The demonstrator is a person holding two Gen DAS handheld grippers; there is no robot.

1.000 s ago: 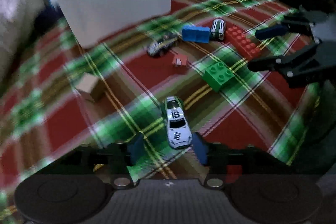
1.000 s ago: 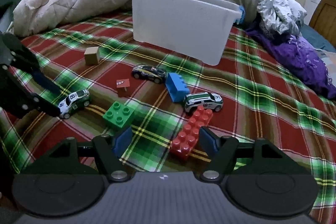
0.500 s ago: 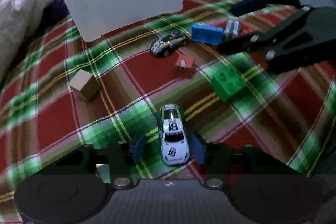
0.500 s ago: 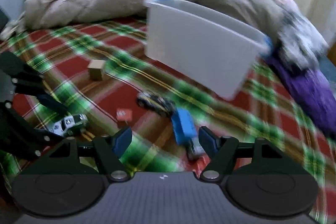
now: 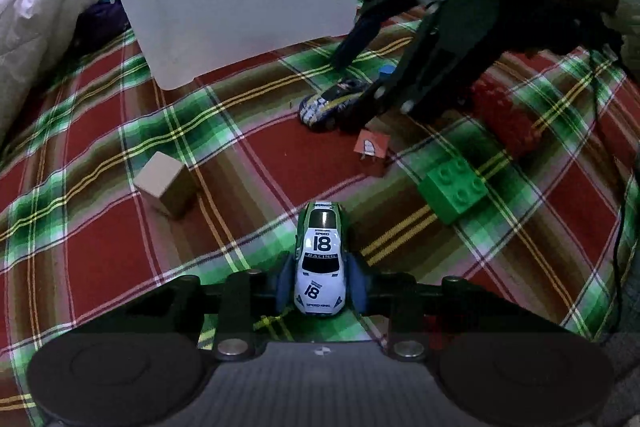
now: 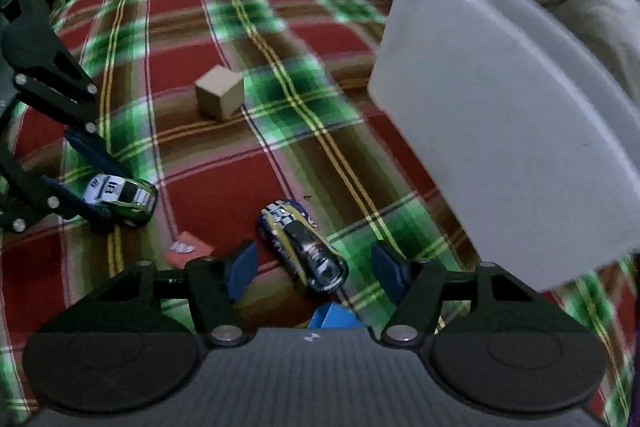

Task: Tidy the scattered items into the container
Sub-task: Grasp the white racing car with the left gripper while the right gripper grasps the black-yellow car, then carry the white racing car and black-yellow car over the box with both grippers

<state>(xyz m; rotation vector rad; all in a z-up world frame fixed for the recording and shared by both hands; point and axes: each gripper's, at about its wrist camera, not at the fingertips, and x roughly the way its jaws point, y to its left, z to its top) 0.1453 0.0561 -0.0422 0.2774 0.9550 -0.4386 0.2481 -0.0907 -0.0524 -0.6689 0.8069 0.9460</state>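
Blue block (image 6: pixel 334 317) mostly behind right tool (image 6: pixel 314 265)

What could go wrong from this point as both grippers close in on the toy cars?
The left gripper pinches only the rear of the white 18 car; its nose juts forward and may pivot out on lifting. The right gripper has open jaws around the dark car, which lies diagonally, so closing could skew it. The blue block right below might get nudged.

white-and-green toy car (image 5: pixel 319 259): on its roof you can read "speed" above the number "18"; across the windscreen band, "racing"; on the bonnet, "18" again, with "speed king" beneath. dark toy car (image 6: pixel 304 245): you will find its yellow and white markings too blurred to read.
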